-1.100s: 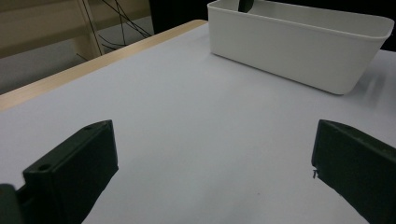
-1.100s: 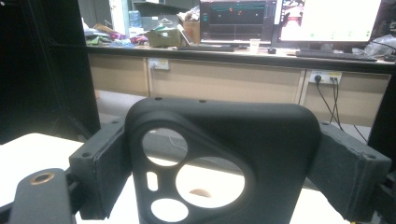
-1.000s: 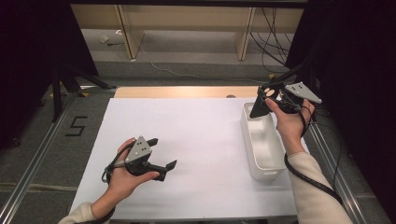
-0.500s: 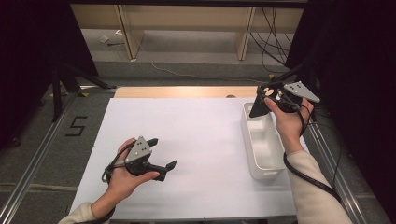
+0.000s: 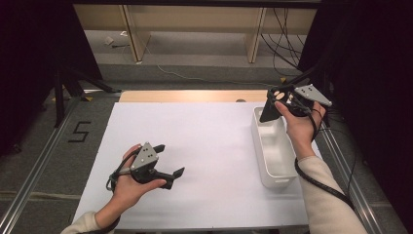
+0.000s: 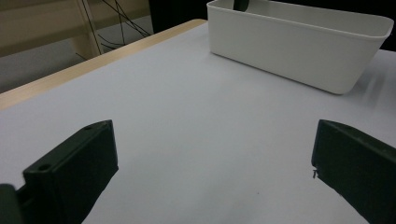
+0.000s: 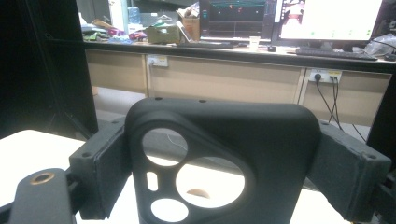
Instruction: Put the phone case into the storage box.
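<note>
Phone case held over bin; nothing has shifted since the earlier frame.
Right gripper (image 5: 272, 108) is clamping a black moulded phone case (image 7: 219, 163) above the white plastic bin's (image 5: 275, 151) twelve-o'clock end; left gripper (image 5: 170, 161), at eight o'clock, is gaping empty over white tabletop (image 5: 204, 146).

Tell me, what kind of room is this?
Probably a lab or office workroom: monitors on a long desk, loose cables on the floor, and a white-covered table for gripper work.
</note>
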Available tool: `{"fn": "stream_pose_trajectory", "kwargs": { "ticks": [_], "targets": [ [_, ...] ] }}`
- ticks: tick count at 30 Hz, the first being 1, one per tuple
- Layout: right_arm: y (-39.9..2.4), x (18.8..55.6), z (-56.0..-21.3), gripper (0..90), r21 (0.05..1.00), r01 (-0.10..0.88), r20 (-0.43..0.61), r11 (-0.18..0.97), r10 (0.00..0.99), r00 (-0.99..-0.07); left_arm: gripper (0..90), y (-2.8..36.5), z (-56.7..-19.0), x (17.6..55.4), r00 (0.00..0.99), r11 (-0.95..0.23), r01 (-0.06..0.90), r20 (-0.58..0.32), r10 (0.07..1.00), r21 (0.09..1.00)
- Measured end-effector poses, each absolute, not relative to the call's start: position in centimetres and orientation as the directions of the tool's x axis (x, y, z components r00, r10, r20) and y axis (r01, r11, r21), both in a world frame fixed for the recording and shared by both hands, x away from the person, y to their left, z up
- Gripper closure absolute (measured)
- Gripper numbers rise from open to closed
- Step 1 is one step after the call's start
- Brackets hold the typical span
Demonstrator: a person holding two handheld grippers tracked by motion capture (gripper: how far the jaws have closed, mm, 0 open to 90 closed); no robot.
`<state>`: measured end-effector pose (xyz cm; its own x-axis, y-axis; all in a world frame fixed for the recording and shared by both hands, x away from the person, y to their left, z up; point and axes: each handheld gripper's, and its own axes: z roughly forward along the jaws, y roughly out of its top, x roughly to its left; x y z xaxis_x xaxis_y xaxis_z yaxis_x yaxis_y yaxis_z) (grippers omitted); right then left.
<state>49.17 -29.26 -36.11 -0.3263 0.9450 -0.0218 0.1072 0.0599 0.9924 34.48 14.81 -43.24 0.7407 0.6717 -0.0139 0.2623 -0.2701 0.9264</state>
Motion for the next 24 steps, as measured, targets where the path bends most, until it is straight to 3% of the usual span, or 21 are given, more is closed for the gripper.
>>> {"fn": "stream_pose_trajectory", "kwargs": {
  "ticks": [24],
  "targets": [
    [-29.08,49.91,-36.36,15.3,0.99,0.119,-0.028,0.07,0.946,-0.323,0.0,14.84,-43.24,34.49,0.741,-0.271,0.262,-0.013,0.671,0.926]
  ]
}}
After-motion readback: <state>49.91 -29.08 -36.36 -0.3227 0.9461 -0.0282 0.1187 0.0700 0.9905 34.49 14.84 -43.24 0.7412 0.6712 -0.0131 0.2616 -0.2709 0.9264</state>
